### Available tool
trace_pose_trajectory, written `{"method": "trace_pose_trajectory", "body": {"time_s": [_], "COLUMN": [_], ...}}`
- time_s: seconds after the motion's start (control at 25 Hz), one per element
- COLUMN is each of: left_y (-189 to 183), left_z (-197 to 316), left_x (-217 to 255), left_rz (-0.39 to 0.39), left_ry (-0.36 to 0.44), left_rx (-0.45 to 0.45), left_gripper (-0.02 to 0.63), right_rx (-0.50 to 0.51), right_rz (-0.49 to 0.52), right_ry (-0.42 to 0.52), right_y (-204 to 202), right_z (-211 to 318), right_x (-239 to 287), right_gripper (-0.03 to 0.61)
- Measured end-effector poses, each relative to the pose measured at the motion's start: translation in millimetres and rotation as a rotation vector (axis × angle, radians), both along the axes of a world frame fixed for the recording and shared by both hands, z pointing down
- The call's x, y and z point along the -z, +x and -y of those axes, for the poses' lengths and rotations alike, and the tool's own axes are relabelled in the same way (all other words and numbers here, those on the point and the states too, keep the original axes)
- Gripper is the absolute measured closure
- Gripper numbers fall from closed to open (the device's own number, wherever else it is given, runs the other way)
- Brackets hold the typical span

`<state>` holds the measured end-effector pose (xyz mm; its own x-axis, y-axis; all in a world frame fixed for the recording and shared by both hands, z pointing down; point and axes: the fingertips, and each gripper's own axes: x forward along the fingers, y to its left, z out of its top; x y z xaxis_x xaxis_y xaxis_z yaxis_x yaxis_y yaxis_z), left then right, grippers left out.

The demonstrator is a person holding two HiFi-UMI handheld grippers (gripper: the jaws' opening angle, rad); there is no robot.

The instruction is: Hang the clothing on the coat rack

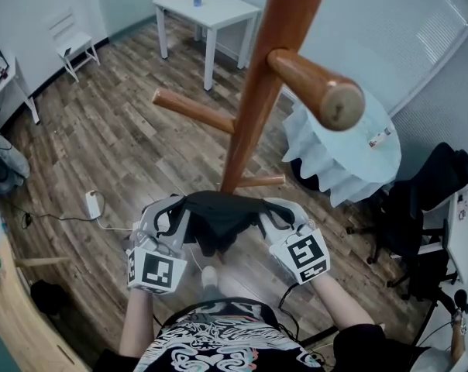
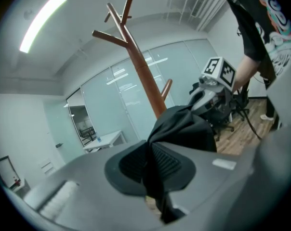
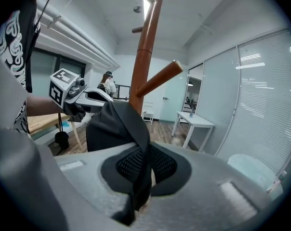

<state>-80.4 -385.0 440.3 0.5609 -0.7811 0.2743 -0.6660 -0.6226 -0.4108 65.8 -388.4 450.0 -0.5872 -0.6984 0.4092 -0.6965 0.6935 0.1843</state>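
A black garment [image 1: 221, 217] hangs stretched between my two grippers, just in front of the wooden coat rack [image 1: 259, 91]. My left gripper [image 1: 174, 217] is shut on the garment's left edge, and the cloth [image 2: 183, 126] runs out from between its pads. My right gripper [image 1: 271, 222] is shut on the right edge, with the cloth [image 3: 117, 125] bunched between its pads. A thick peg [image 1: 315, 87] of the rack juts toward me above the garment. A second peg [image 1: 194, 110] points left, and a short one [image 1: 261, 181] sits low near the garment.
A white table [image 1: 207, 10] stands at the back. A round table with a pale cloth [image 1: 342, 153] is right of the rack, beside a black office chair [image 1: 428, 200]. A white chair [image 1: 73, 41] is far left. A power strip and cable [image 1: 93, 204] lie on the wood floor.
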Motion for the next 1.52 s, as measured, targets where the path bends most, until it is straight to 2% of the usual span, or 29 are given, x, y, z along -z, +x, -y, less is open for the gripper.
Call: {"method": "trace_pose_trajectory", "body": {"time_s": [0.6,0.96,1.12,1.28,1.4,1.52], "left_y": [10.7,24.4,28.1,36.7,38.1,37.7], "left_z": [-1.5,-11.0,-14.5,-18.1,-19.7,-16.5], "left_x": [-48.3,-73.5,-79.5,-87.2,-87.5,-84.4], "left_rz": [0.041,0.041,0.014,0.008,0.013,0.002], "left_ry": [-0.112,-0.188,-0.219,-0.246,-0.239,-0.227], "left_rx": [-0.031,-0.061,-0.064,-0.090,-0.086,-0.064], "left_gripper": [0.598,0.598,0.598,0.598,0.598,0.592], "right_rx": [0.048,0.074,0.068,0.080,0.090,0.082], "right_rz": [0.035,0.107,0.127,0.102,0.093,0.101], "right_ry": [-0.125,-0.199,-0.209,-0.203,-0.194,-0.183], "right_y": [-20.8,-28.4,-31.4,-38.8,-40.0,-31.7], "right_z": [0.3,-8.7,-8.7,-13.2,-15.7,-12.4], "right_x": [-52.3,-70.9,-71.4,-75.8,-75.2,-69.1], "right_gripper": [0.565,0.565,0.565,0.565,0.559,0.508]}}
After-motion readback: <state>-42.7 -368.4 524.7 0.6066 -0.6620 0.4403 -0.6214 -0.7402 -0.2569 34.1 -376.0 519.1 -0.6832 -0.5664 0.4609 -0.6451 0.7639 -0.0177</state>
